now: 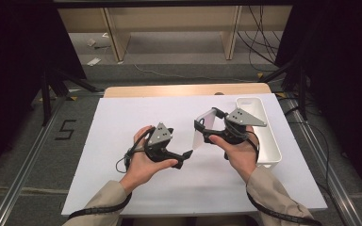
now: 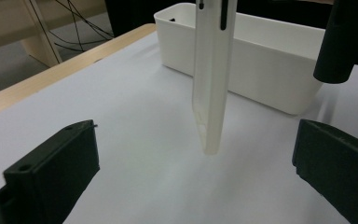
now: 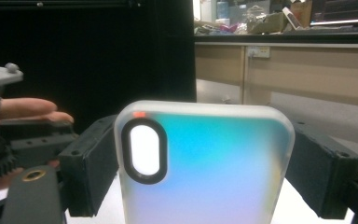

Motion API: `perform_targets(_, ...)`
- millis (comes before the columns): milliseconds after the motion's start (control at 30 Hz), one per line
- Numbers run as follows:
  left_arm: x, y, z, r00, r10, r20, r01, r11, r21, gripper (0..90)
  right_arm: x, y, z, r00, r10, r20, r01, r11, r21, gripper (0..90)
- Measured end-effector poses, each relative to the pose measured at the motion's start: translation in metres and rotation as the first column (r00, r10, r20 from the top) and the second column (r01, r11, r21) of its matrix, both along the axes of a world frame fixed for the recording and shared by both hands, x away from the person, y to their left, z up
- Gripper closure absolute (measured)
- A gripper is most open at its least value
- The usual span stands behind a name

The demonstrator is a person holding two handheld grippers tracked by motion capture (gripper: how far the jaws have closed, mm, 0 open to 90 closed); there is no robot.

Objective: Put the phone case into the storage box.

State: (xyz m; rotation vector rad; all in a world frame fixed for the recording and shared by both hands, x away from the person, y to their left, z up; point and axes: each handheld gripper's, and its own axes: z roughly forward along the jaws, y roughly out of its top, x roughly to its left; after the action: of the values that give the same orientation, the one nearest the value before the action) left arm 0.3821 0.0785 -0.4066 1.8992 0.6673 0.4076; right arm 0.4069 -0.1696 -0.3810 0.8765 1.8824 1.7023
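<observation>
The counter (image 1: pixel 136 188), covered by a white sheet with a strip of pale wood showing along its far edge, carries a long white bin (image 1: pixel 268 141) at its right side, seen in the high view. In the left gripper view the same bin (image 2: pixel 265 70) runs across the background just behind the hanging phone case. The person's two forearms in tan sleeves come in from the bottom edge of the high view, each hand wrapped around a tool. The right hand-held gripper (image 1: pixel 206 126) is held above the counter just left of the bin, and its jaws are clamped on the two long edges of a translucent phone case (image 1: pixel 203 129); in the right gripper view the phone case (image 3: pixel 205 168) stands upright between the two black jaws, its oval camera cut-out toward the upper left and its frosted back shading from teal to pale blue. The left hand-held gripper (image 1: pixel 184 157) sits lower and to the left of the case, near it but not touching, with its jaws spread wide apart and nothing between them. From the left gripper view the phone case (image 2: pixel 212 79) hangs edge-on, clear of the counter, ahead of that gripper's open jaws.
</observation>
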Motion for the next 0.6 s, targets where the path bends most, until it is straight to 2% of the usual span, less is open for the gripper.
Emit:
perform_targets(267,-0.007,0.021,0.002,0.9997,-0.007,0.024,0.008,0.9999,-0.015,0.0,0.002,-0.012,0.005,0.9996,-0.026,0.009,0.026,1.0,0.01,18.1)
perform_targets(600,-0.011,0.045,-0.001,0.9991,0.03,0.03,-0.029,0.999,-0.034,0.0,0.003,-0.022,0.013,0.9984,-0.053,0.02,0.052,0.998,0.028,18.1)
